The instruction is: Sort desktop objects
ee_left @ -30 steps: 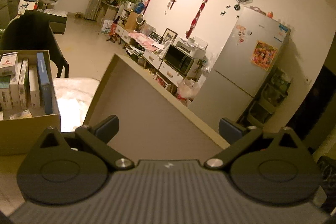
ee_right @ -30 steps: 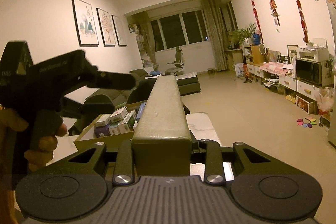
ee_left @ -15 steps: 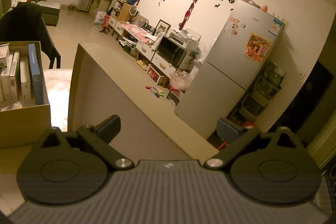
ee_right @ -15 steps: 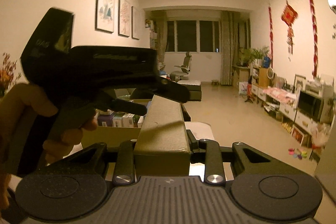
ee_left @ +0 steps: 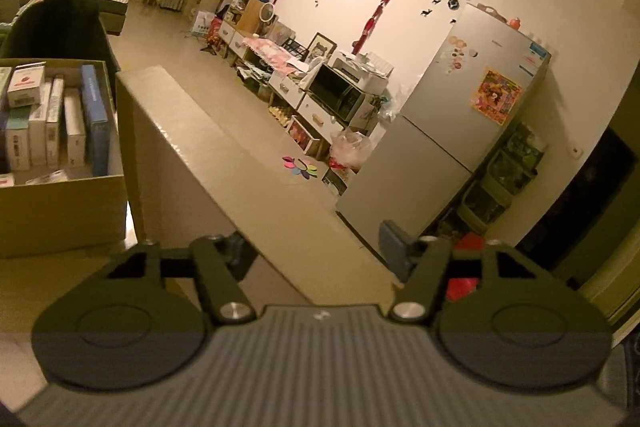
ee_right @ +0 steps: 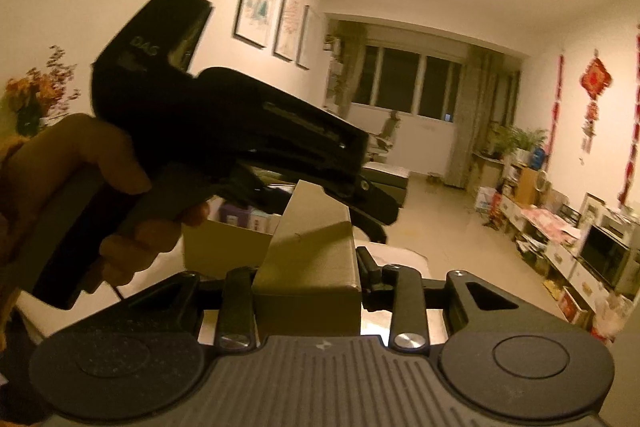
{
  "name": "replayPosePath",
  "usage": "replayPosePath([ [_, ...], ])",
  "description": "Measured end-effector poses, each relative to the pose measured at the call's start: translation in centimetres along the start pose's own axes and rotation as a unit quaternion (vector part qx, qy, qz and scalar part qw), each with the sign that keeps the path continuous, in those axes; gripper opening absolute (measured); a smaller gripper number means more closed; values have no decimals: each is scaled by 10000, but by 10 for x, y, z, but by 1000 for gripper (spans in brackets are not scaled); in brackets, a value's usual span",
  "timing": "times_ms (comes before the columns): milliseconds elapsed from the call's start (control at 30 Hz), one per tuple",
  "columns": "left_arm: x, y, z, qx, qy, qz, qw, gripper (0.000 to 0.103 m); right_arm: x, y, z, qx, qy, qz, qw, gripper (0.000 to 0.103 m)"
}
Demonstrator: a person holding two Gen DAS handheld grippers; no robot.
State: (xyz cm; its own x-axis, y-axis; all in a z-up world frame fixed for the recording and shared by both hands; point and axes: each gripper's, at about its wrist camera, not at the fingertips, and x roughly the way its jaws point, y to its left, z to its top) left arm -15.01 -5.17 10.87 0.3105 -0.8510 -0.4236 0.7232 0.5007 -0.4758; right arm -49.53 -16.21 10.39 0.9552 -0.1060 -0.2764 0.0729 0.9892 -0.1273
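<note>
A long tan box [ee_left: 240,167] runs forward between my left gripper's [ee_left: 316,251] fingers. Those jaws are closing around it, and a thin gap still shows beside the right finger [ee_left: 394,247]. In the right wrist view the near end of the same box [ee_right: 312,259] sits in my right gripper [ee_right: 304,269]. Its pads still touch both sides while the jaws are opening slightly. A hand [ee_right: 80,167] holds the left gripper's black housing [ee_right: 224,131] over the box's far part.
An open cardboard carton [ee_left: 60,203] with several upright small boxes stands on the table at the left, also visible behind the box as the carton [ee_right: 224,247]. A dark chair [ee_left: 60,23] is beyond it. A fridge [ee_left: 460,131] and low cabinets [ee_left: 296,95] line the far wall.
The left jaws have narrowed from wide open to close around the box. The right gripper has rolled, tilting its view. The left gripper has come in over the box.
</note>
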Motion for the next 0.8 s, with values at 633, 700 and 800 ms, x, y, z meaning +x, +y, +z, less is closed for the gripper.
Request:
replayPosePath([
  [633, -44, 29, -27, -633, -237, -319, 9972, 44, 26, -12, 6, 1116, 454, 1704, 9780, 76],
  [700, -52, 34, -31, -756, -278, -372, 9961, 42, 27, -16, 10, 1205, 497, 1866, 9738, 78],
  [800, -63, 39, -38, -930, -349, -439, 9941, 40, 28, -17, 12, 1378, 553, 2170, 9648, 80],
])
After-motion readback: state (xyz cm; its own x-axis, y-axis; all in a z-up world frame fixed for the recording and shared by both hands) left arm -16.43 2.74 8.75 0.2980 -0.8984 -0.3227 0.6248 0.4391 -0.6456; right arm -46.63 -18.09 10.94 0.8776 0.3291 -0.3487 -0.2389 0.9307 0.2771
